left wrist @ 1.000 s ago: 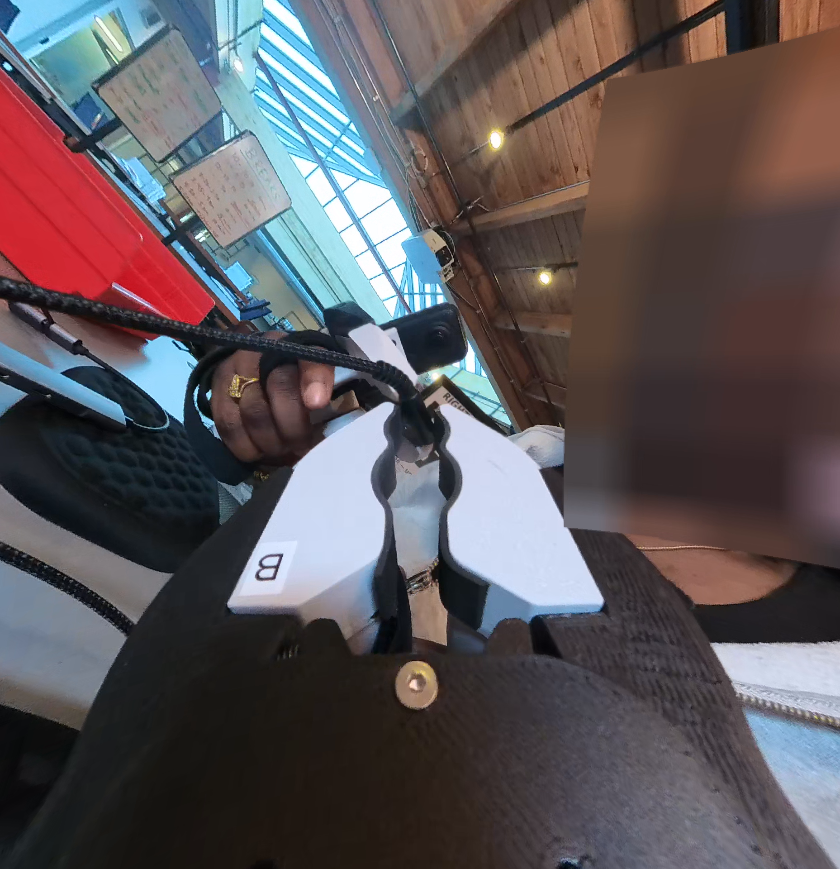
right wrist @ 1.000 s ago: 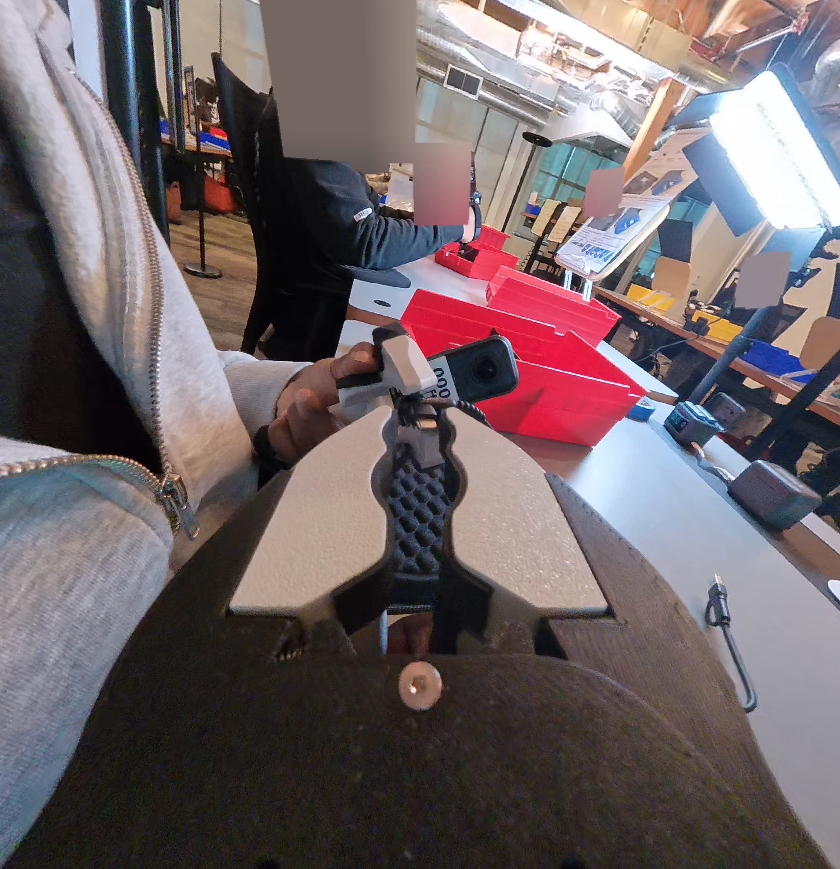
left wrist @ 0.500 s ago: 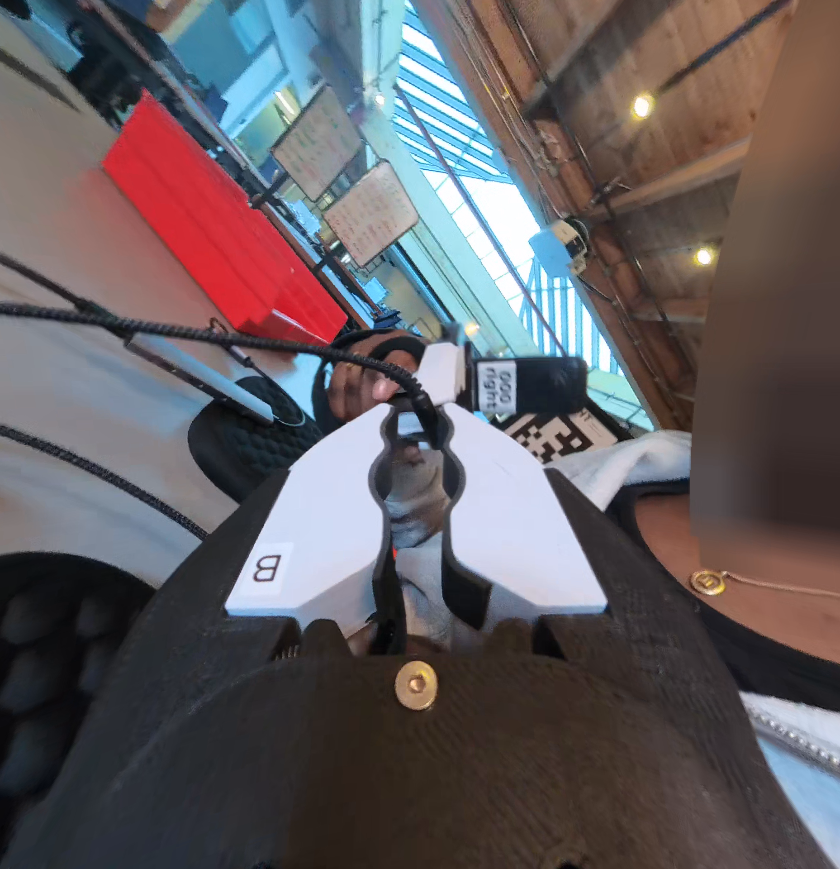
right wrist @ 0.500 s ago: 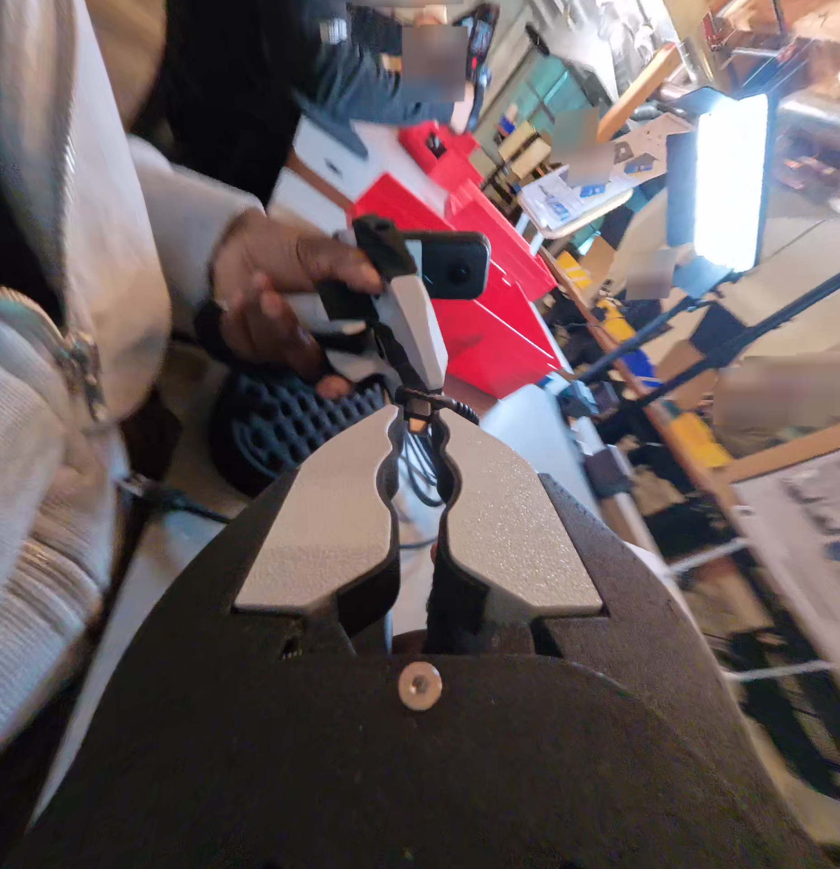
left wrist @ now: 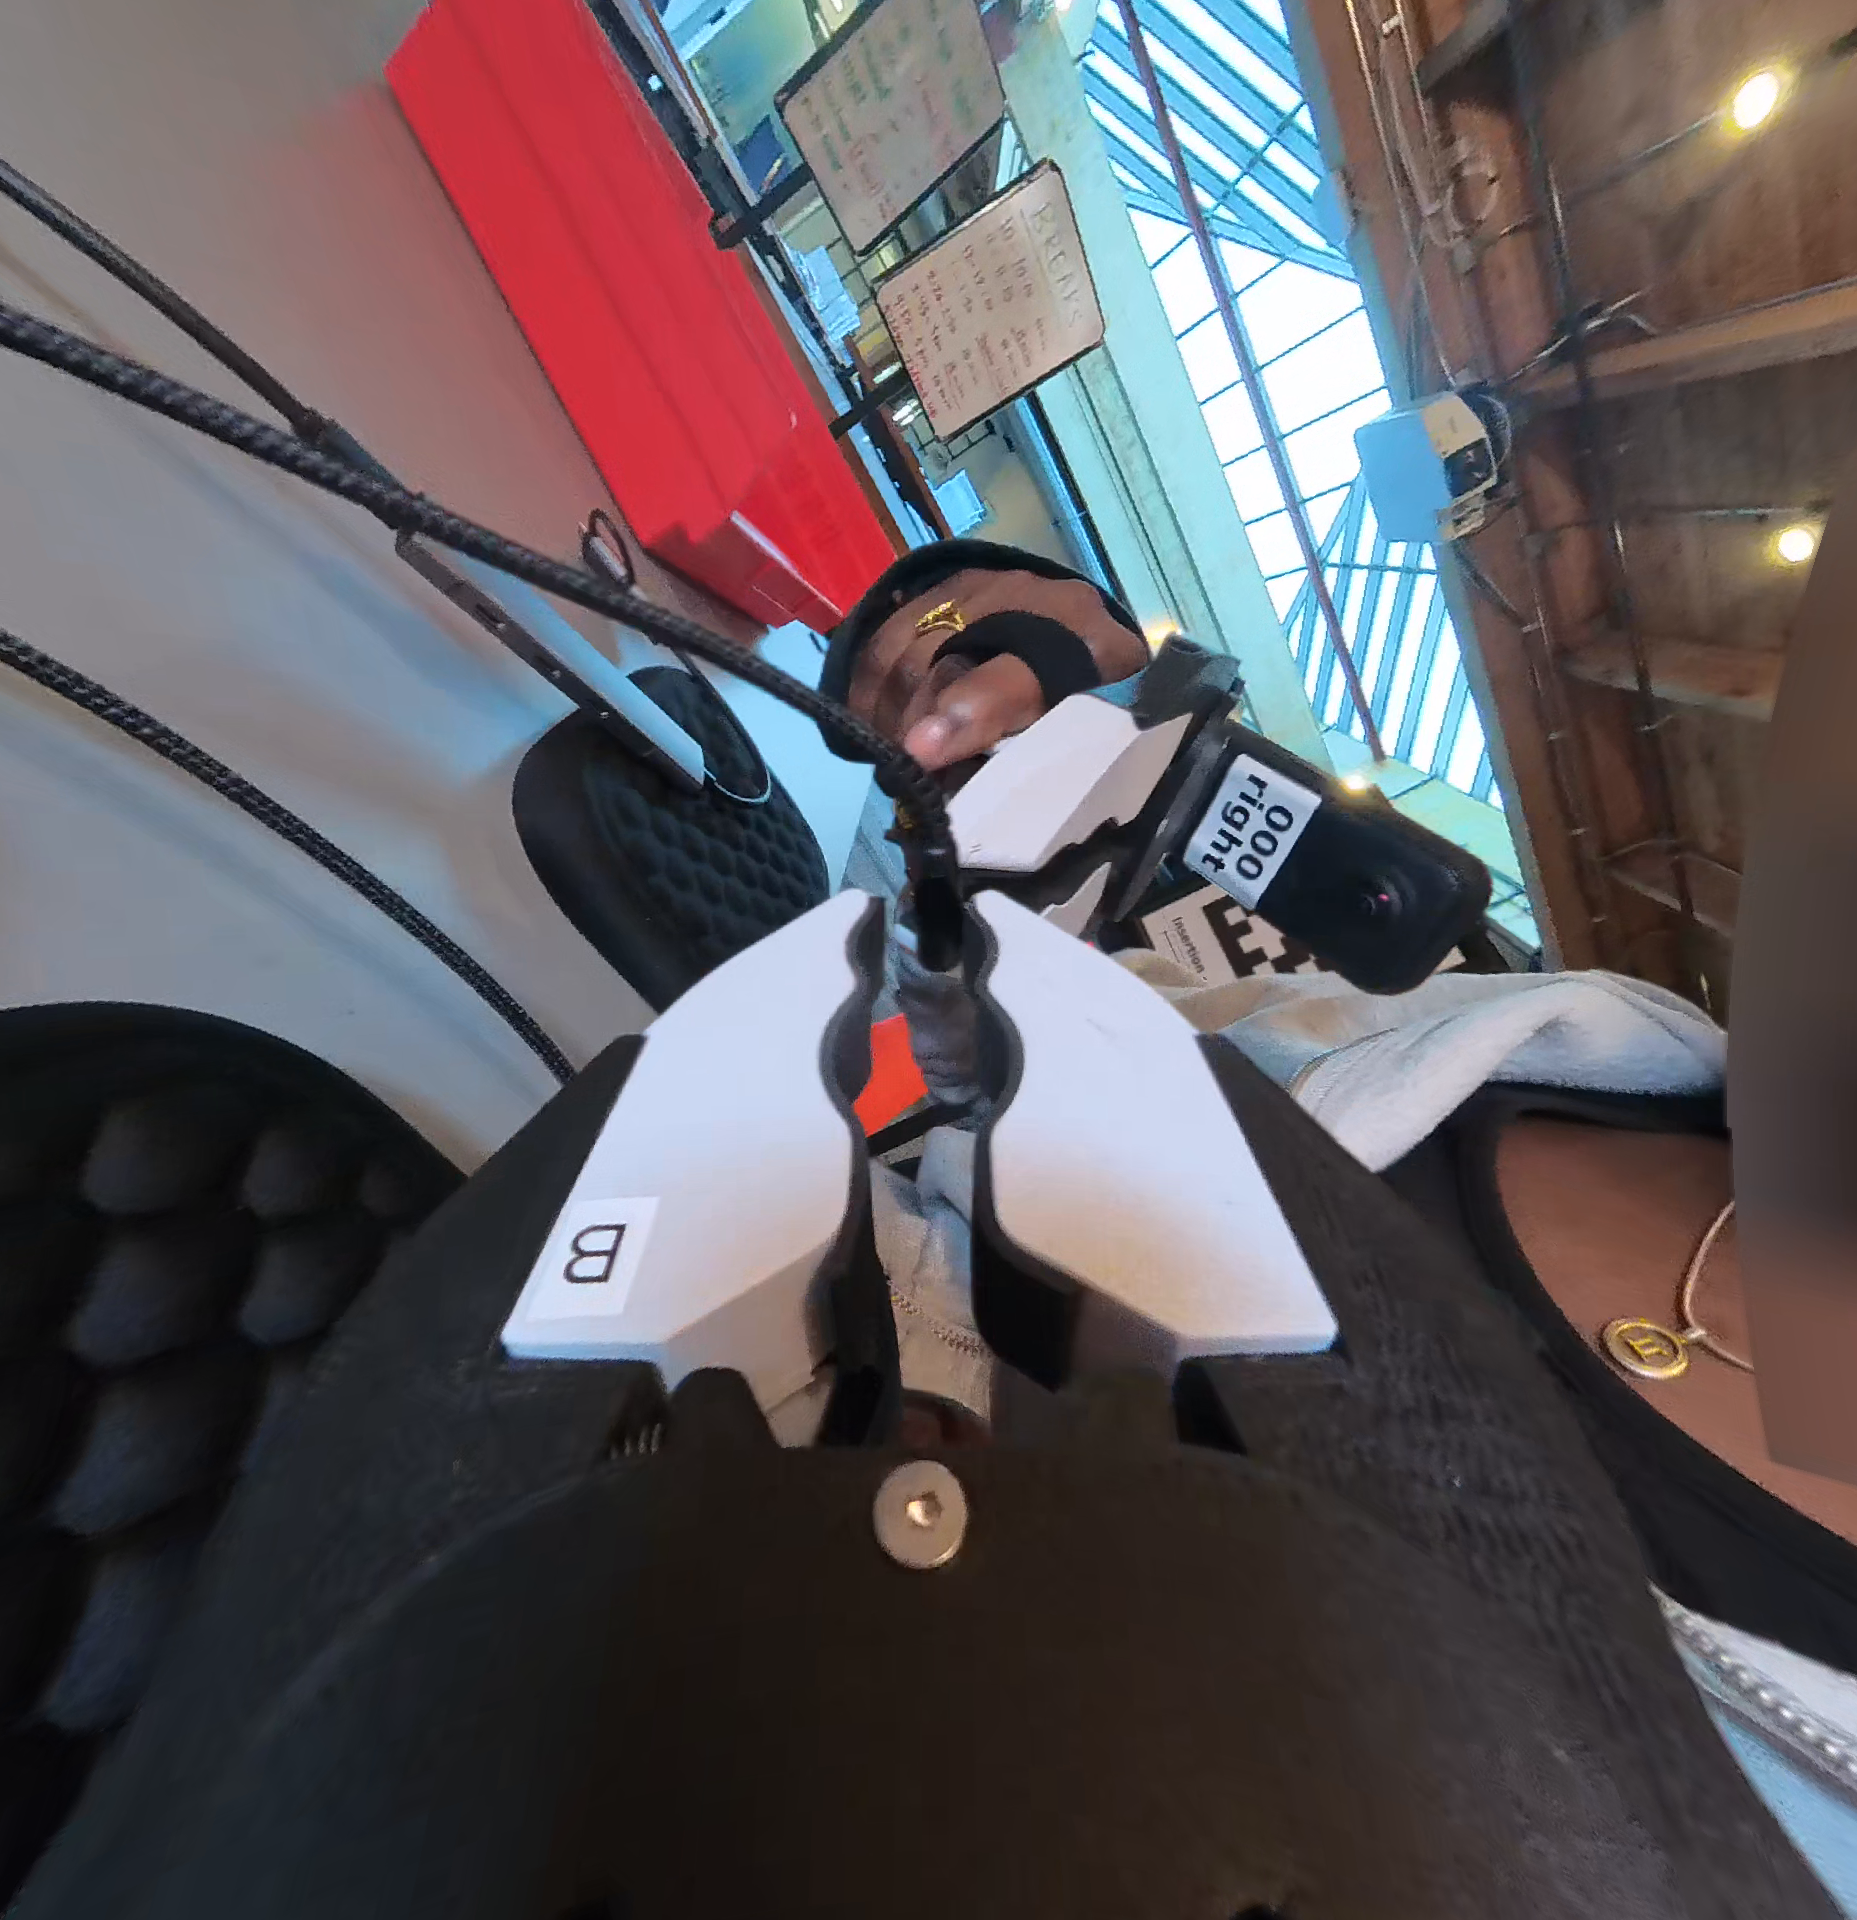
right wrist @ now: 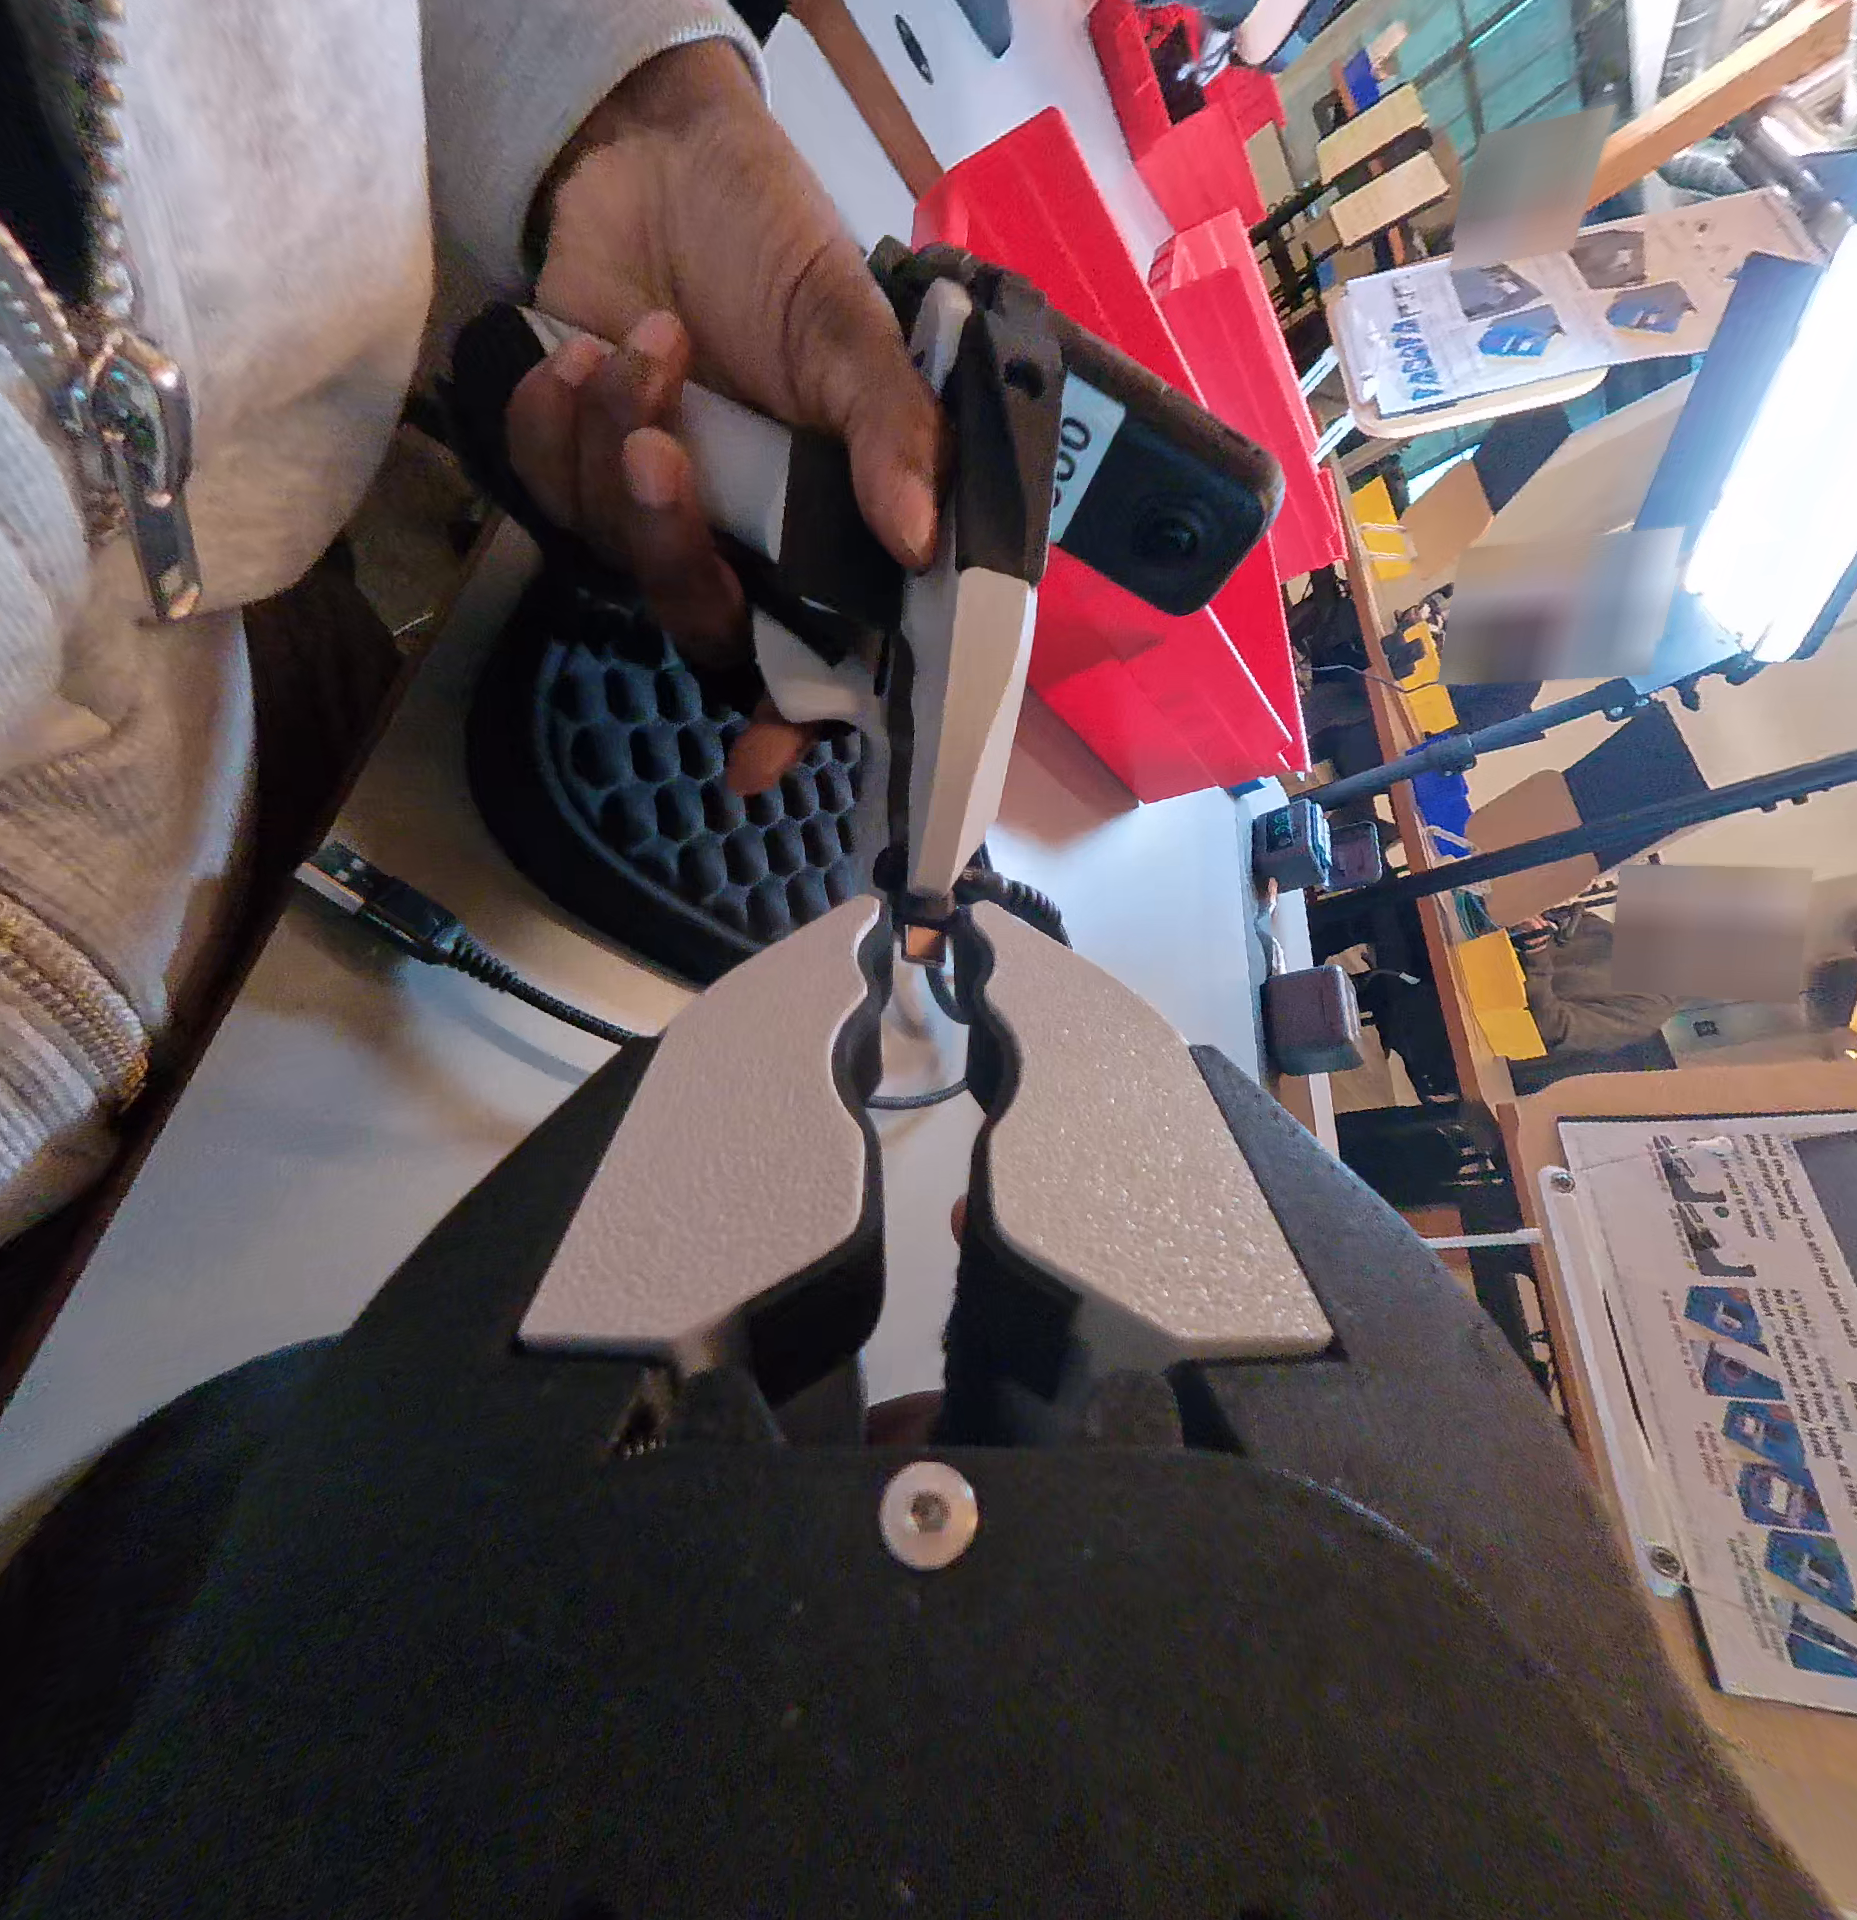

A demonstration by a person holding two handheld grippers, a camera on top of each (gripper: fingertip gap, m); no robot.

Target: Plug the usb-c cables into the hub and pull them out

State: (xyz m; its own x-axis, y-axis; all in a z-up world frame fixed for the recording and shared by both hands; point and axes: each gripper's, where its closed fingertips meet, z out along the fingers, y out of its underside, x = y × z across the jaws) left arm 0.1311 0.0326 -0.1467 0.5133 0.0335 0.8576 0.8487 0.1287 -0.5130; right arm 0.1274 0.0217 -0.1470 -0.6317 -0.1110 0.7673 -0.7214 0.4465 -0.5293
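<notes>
Both wrist views have rolled further sideways than half a second ago. Left wrist view: one left gripper [left wrist: 929, 920], white fingers nearly closed, pinching the black plug of one braided black usb-c cable [left wrist: 404, 499]; a second braided cable [left wrist: 238, 800] crosses the white table [left wrist: 176, 727]; one slim grey hub [left wrist: 550, 649] rests on a black honeycomb pad [left wrist: 675, 883]. Right wrist view: one right gripper [right wrist: 924, 935], fingers almost shut, the metal plug tip [right wrist: 919, 943] between them; whether they grip it cannot be told.
</notes>
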